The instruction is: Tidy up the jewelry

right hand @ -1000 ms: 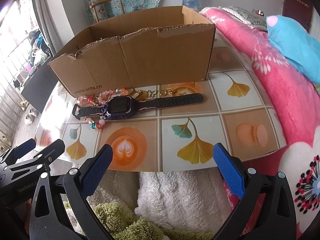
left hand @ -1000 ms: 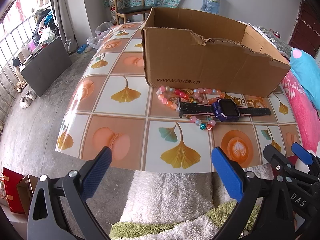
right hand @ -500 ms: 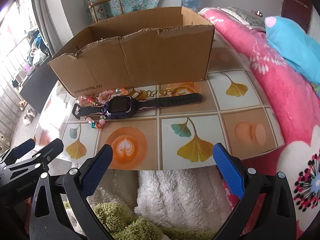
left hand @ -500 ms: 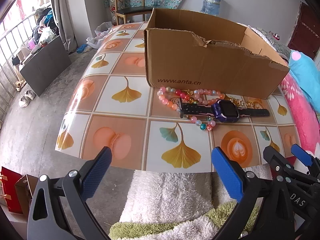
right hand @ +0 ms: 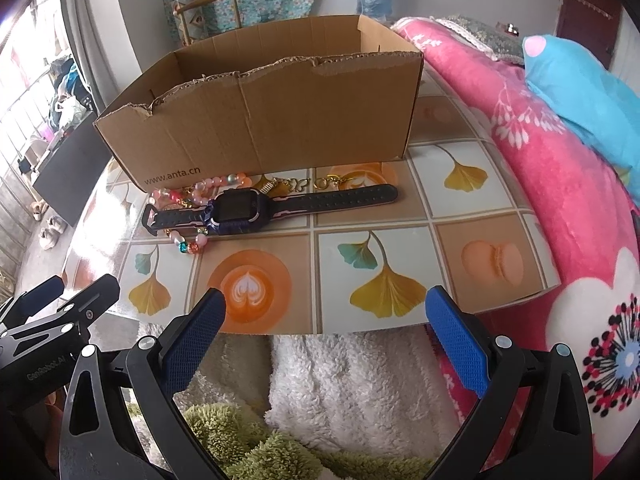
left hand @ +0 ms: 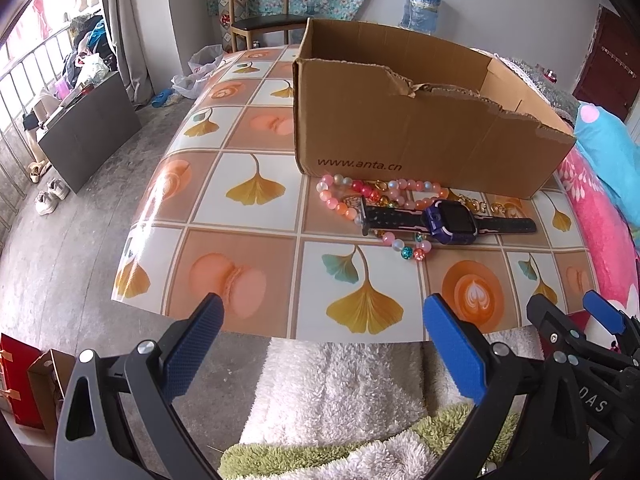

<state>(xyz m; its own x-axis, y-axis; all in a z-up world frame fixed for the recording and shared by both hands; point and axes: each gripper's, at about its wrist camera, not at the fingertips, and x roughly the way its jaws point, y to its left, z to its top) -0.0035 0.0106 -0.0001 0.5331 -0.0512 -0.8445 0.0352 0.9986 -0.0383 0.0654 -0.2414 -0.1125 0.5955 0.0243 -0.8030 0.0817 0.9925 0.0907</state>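
A purple smartwatch with a black strap (left hand: 452,222) (right hand: 240,210) lies flat on the patterned table (left hand: 256,248) (right hand: 400,216), just in front of an open cardboard box (left hand: 416,132) (right hand: 272,120). A pink beaded bracelet (left hand: 340,202) (right hand: 188,196) lies partly under the watch. A gold chain (left hand: 480,206) (right hand: 300,184) lies behind the strap, against the box. My left gripper (left hand: 324,320) is open and empty at the table's near edge. My right gripper (right hand: 324,316) is open and empty beside it, to the right.
A white and green fluffy blanket (left hand: 340,400) (right hand: 340,392) lies below the table's near edge. A pink floral quilt (right hand: 540,160) with a blue pillow (right hand: 580,84) borders the table's right side. A wooden chair (left hand: 260,12) stands behind. Bare floor lies left.
Both grippers have moved slightly forward toward the table. The jewelry and box have not moved. Both stay open.
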